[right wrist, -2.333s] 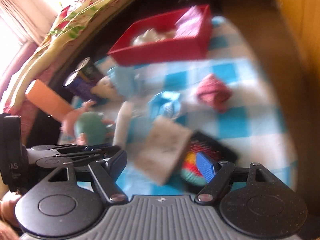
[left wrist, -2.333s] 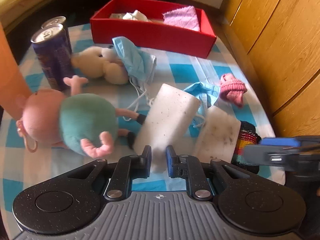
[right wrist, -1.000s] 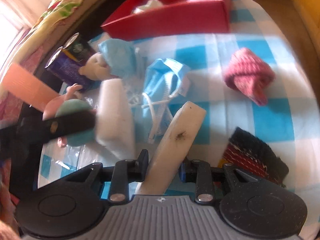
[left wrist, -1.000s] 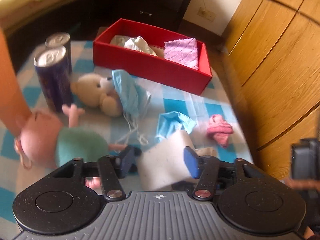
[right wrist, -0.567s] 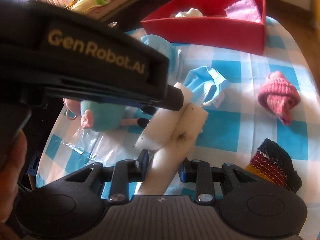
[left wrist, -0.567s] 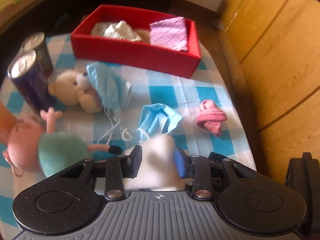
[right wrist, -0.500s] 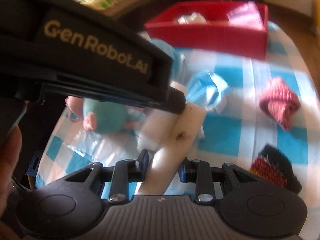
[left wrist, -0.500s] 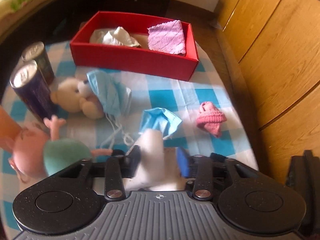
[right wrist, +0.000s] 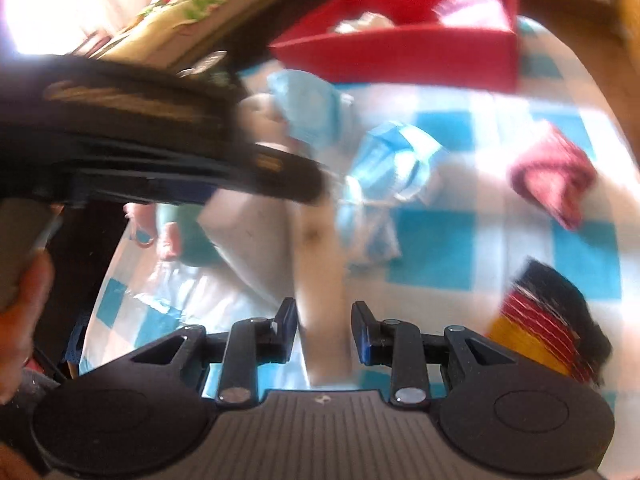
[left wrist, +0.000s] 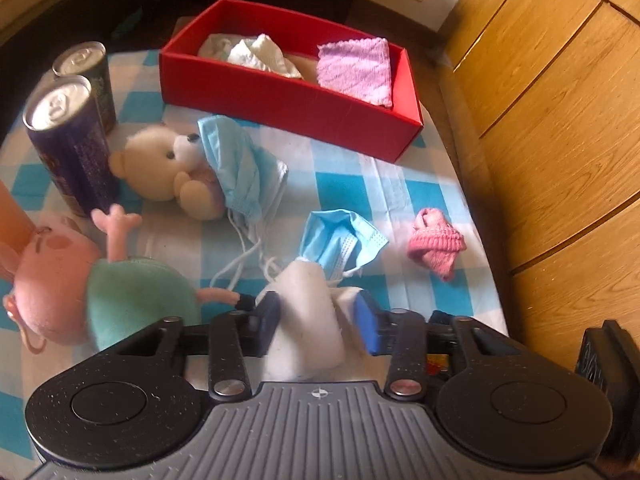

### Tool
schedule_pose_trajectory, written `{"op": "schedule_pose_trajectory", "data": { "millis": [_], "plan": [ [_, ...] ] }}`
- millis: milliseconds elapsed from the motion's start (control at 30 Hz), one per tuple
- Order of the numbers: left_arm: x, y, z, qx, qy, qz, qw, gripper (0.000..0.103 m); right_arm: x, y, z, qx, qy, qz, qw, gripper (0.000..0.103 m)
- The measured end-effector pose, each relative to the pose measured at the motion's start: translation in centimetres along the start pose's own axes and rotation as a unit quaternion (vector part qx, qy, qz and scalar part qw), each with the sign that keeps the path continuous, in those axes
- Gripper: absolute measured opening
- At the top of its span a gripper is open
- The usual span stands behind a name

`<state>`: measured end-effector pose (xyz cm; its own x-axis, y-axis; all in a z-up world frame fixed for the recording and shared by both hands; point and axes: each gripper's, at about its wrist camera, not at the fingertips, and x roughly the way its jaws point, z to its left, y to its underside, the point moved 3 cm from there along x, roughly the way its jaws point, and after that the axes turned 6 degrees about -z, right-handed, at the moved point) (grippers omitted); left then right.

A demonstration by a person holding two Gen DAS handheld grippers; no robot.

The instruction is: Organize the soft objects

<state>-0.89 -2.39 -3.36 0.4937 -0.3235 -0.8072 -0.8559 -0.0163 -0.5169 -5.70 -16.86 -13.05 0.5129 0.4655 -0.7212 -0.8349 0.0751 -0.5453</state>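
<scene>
My left gripper (left wrist: 316, 320) is shut on a white sponge block (left wrist: 304, 320) and holds it above the checked cloth. My right gripper (right wrist: 324, 328) is shut on a second white sponge block (right wrist: 320, 272); this view is blurred. The left gripper's body (right wrist: 140, 144) crosses the right wrist view at upper left, its tip against the sponges. A red box (left wrist: 288, 100) at the back holds a purple cloth (left wrist: 356, 70) and white cloth (left wrist: 256, 54). Two blue face masks (left wrist: 240, 172) (left wrist: 340, 240), a teddy bear (left wrist: 168, 168), a pink pig plush (left wrist: 92, 280) and a pink sock (left wrist: 436, 244) lie on the table.
Two drink cans (left wrist: 68, 136) stand at the left, next to an orange object (left wrist: 10, 216). A black, red and yellow knitted item (right wrist: 548, 320) lies at the right near the table edge. Wooden cabinet doors (left wrist: 560, 120) rise to the right.
Both grippers have closed on the sponge blocks and lifted them. The left gripper has come in front of the right camera, and the right view has blurred with motion.
</scene>
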Motion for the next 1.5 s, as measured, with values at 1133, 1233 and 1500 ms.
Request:
{"op": "schedule_pose_trajectory", "data": {
  "millis": [1133, 1233, 1500],
  "plan": [
    [-0.6, 1.9, 0.4, 0.012, -0.035, -0.012, 0.9992, 0.02, -2.5, -1.6, -1.6, 0.002, 0.032, -0.03, 0.999, 0.0],
    [-1.2, 1.5, 0.2, 0.016, -0.043, -0.031, 0.9985, 0.02, -3.1, -2.3, -1.4, -0.002, 0.034, -0.045, 0.998, 0.0],
    [-3.0, -0.2, 0.1, 0.009, -0.042, -0.081, 0.9958, 0.019, -4.2, -4.0, -0.8, -0.011, 0.038, -0.08, 0.996, 0.0]
  ]
}}
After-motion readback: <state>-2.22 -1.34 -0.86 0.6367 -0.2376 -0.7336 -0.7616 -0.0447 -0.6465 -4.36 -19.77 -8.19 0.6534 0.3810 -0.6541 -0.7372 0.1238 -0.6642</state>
